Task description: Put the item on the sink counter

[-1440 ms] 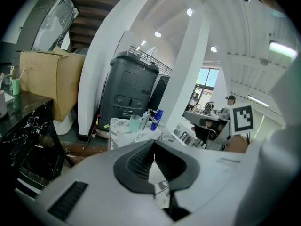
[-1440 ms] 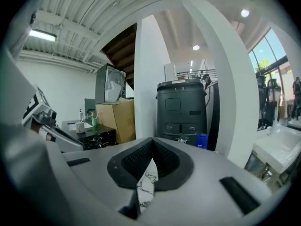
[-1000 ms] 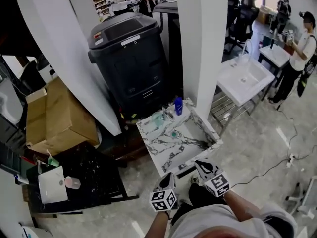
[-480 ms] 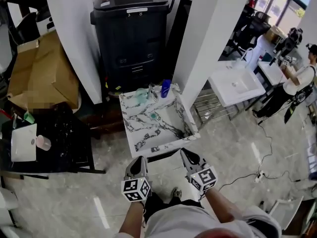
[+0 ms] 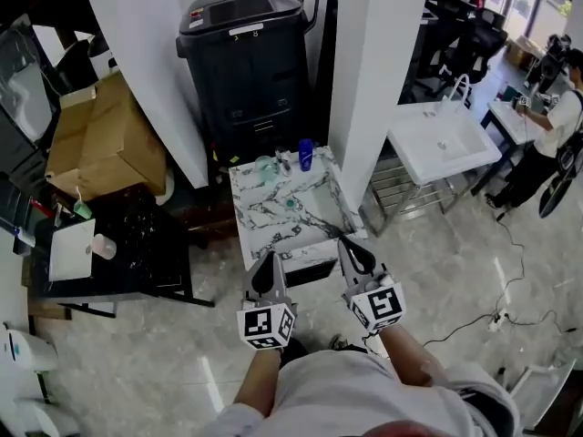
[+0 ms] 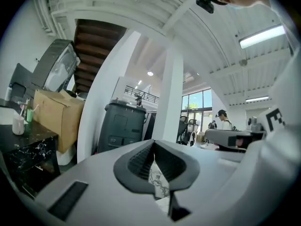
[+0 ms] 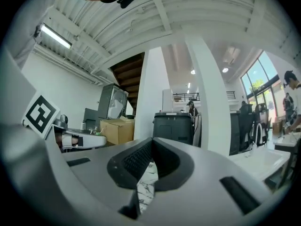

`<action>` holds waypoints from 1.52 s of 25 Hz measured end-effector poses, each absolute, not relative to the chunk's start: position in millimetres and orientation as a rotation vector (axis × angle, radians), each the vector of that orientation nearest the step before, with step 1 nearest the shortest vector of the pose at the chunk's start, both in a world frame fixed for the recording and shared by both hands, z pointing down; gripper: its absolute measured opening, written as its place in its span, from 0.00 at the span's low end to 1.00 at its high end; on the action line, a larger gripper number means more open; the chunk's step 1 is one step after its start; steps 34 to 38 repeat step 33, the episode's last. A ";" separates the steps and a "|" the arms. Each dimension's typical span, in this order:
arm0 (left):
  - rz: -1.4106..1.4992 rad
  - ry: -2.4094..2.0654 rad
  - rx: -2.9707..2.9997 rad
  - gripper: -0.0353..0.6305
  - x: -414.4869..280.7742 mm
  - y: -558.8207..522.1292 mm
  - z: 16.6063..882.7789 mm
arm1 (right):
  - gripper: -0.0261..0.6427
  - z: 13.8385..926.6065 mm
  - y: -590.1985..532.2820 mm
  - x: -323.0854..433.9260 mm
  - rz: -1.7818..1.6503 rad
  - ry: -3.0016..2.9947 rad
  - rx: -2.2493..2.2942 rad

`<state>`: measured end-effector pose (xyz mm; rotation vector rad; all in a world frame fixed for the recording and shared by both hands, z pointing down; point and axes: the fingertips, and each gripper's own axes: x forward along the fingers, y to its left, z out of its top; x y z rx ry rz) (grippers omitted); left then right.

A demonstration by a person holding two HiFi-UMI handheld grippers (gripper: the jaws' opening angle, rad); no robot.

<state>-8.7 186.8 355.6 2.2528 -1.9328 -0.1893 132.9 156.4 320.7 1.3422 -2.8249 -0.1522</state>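
Holds nothing in left claw (image 5: 271, 259), jaws pressed together; likewise right claw (image 5: 349, 243), both level just before counter's (image 5: 264, 226) front edge. Cannot tell which thing counts as the item: perhaps stands already at counter's back edge, as cup (image 5: 265, 165) or bottle (image 5: 306, 154). Risks tipping either one if reaching across with closed jaws. Shows no readable writing; white label on bin (image 5: 244, 62) too small to read.

No legible text; white label (image 5: 249, 28) on black bin (image 5: 241, 85) unreadable
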 end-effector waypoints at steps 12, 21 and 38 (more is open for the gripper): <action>-0.134 -1.956 2.332 0.07 21.2 197.6 327.6 | 0.05 301.7 173.0 145.1 -0.234 -2.812 1.373; -0.148 -1.941 2.363 0.07 25.8 196.3 320.7 | 0.05 297.3 176.5 145.0 -0.252 -2.800 1.371; -0.111 -1.923 2.384 0.07 23.9 203.9 317.8 | 0.05 295.0 185.9 138.8 -0.257 -2.806 1.370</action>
